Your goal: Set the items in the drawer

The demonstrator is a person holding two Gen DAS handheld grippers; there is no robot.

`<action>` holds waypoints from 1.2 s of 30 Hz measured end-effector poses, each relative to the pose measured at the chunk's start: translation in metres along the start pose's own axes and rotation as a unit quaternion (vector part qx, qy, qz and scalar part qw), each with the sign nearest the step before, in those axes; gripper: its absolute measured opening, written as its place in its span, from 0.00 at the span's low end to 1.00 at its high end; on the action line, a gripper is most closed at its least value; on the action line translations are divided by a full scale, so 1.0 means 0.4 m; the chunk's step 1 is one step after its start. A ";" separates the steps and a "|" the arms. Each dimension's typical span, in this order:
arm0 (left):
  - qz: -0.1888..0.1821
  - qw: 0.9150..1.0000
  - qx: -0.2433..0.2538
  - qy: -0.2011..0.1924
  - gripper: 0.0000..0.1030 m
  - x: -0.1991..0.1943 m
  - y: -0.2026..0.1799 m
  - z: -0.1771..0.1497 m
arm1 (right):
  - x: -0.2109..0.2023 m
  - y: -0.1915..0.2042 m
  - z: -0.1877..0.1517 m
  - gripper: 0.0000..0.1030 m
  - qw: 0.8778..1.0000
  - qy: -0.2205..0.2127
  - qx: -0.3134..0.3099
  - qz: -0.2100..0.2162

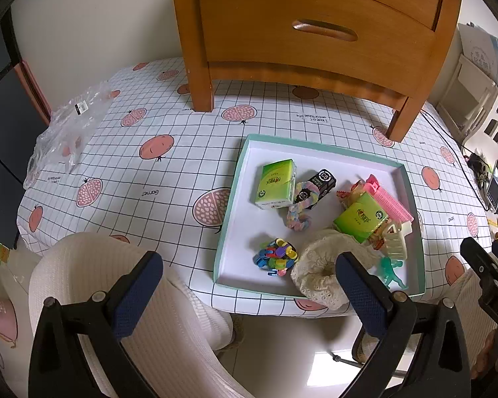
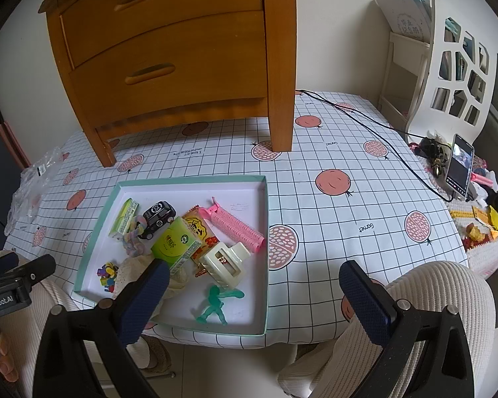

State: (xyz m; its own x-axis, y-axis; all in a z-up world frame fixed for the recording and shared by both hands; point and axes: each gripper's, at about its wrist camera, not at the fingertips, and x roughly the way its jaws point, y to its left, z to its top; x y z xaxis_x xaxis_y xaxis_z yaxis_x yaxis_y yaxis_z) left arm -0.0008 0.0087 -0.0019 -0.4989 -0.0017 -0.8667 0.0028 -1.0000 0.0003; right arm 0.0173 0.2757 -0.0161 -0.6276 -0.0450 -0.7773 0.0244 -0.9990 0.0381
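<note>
Clearly at the very start: nothing picked up, both drawers of the wooden nightstand [image 2: 169, 53] shut; left gripper [image 1: 249, 285] and right gripper [image 2: 252, 298] both spread wide and empty, hovering at the near table edge, angled down toward the tray [image 2: 265, 232].

Still all in the tray, near the front edge of the table and well short of the nightstand: two green tissue packs [image 1: 275, 184], a black toy car [image 2: 158, 214], a pink hair roller [image 2: 235, 227], a cream claw clip [image 2: 222, 262], a green toy figure [image 2: 215, 301], a pile of coloured clips [image 1: 275, 257], a pastel scrunchie [image 1: 298, 212], a lacy cream scrunchie [image 1: 318, 272] draped over the front rim.

Probably first: opening a drawer by its recessed handle [image 2: 151, 73] (lower one nearest); a hook of one finger into the slot and a straight pull outward, the other gripper free for the first item; otherwise a pickup with nowhere to go.

Underneath, a white grid tablecloth [image 2: 315, 232] printed with pink fruit; crumpled clear plastic [image 1: 66, 126] at the far left; a propped phone [image 2: 459, 165] with a black cable [image 2: 365, 119] and small clutter on the right; plain pale wall behind, a white cut-out rack [image 2: 455, 76] beside it; pale floor tiles below.
</note>
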 end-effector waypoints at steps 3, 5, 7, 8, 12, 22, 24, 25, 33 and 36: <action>0.000 1.000 0.000 0.000 1.00 0.000 0.002 0.000 | 0.000 0.000 0.000 1.00 1.000 0.000 0.000 0.000; -0.001 1.000 -0.001 0.001 1.00 -0.001 0.004 -0.001 | -0.001 0.002 -0.001 1.00 1.000 0.000 0.000 0.000; -0.001 1.000 -0.001 0.001 1.00 0.000 0.005 -0.002 | -0.001 0.003 -0.001 1.00 1.000 0.000 0.000 -0.001; -0.001 1.000 -0.002 0.001 1.00 0.000 0.006 -0.002 | 0.001 0.001 0.002 1.00 1.000 0.001 0.000 -0.001; -0.002 1.000 -0.004 0.003 1.00 0.002 0.010 -0.005 | 0.001 0.002 0.003 1.00 1.000 0.002 0.001 0.000; -0.001 1.000 -0.007 0.005 1.00 0.002 0.010 -0.003 | 0.003 -0.010 0.003 1.00 1.000 0.003 0.001 0.003; -0.001 1.000 -0.007 0.005 1.00 0.002 0.010 -0.003 | 0.003 -0.010 0.004 1.00 1.000 0.004 0.001 0.002; -0.001 1.000 -0.007 0.005 1.00 0.002 0.010 -0.003 | 0.003 -0.010 0.004 1.00 1.000 0.004 0.001 0.003; -0.007 1.000 -0.013 0.004 1.00 0.000 0.013 -0.001 | 0.003 -0.010 0.005 1.00 1.000 0.004 0.001 0.003; -0.017 1.000 -0.020 0.007 1.00 0.002 0.019 0.004 | 0.002 -0.011 0.007 1.00 1.000 0.004 0.003 0.005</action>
State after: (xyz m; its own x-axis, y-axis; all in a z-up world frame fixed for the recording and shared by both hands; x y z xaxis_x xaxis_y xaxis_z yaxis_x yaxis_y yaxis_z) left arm -0.0024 0.0012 -0.0018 -0.4871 0.0323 -0.8727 0.0209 -0.9986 -0.0486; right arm 0.0146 0.2799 -0.0151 -0.6206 -0.0551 -0.7822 0.0263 -0.9984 0.0494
